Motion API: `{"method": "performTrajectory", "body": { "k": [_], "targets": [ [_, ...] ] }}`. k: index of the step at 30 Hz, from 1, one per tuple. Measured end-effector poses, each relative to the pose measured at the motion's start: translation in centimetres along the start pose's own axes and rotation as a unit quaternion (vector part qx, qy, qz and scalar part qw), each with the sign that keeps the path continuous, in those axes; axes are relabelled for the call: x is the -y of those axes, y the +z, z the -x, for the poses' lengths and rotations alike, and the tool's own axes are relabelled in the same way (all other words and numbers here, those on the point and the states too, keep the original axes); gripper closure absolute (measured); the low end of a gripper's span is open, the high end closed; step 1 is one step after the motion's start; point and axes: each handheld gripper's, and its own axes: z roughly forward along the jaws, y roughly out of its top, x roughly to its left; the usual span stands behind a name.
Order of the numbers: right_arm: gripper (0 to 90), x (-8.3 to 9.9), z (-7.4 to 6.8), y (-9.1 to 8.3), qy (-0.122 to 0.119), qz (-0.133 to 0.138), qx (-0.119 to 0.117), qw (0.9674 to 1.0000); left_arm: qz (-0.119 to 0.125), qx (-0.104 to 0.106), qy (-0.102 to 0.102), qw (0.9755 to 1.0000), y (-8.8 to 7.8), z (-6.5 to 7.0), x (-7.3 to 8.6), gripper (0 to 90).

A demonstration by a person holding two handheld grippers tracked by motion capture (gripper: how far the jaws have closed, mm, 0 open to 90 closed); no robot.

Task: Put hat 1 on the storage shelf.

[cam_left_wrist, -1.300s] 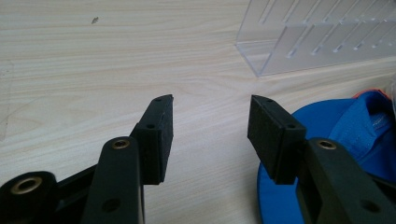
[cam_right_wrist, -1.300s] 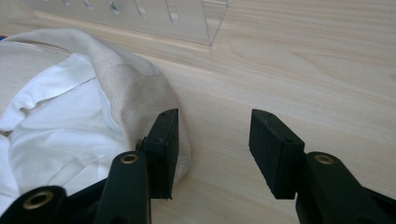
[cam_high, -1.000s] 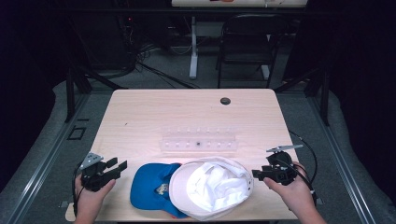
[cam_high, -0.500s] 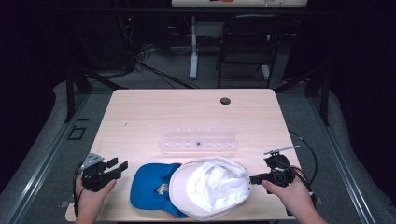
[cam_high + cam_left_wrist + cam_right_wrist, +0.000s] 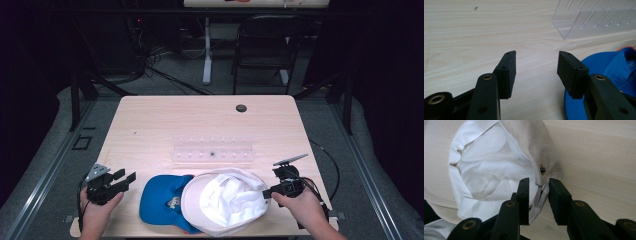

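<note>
A: From the high view, where does the white hat (image 5: 225, 200) lie?
B: Upside down at the desk's (image 5: 200, 125) near edge, overlapping the blue cap (image 5: 162, 197); the right gripper (image 5: 267, 192) meets its rim.
A: And the left gripper view?
B: The left gripper (image 5: 536, 66) is released, with bare desk between its jaws, beside the clear rack (image 5: 599, 17).
A: The right gripper view?
B: Its jaws have just been closing around the hat's rim; whether they already pinch it, one cannot tell.

A light wooden table (image 5: 150, 125) carries a clear plastic rack (image 5: 212, 151), a blue cap (image 5: 160, 197) and a white hat (image 5: 225, 200).
</note>
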Motion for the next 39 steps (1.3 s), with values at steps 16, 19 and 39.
{"method": "performTrajectory", "body": {
  "k": [16, 19, 39],
  "targets": [
    [79.8, -1.0, -0.7, 0.7, 0.009, -0.034, 0.027, 0.999, -0.002, -0.001, -0.001, 1.0, 0.0, -0.1, 0.0, 49.8],
    [80.0, -1.3, -0.9, 0.3, 0.009, -0.038, 0.028, 0.9988, -0.002, -0.001, -0.001, 1.0, 0.0, -0.1, 0.0, 49.8],
    [80.6, -4.9, -3.4, -3.5, 0.008, -0.052, 0.034, 0.998, -0.004, -0.001, -0.003, 1.0, 0.2, -0.4, 0.1, 50.1]
  ]
}}
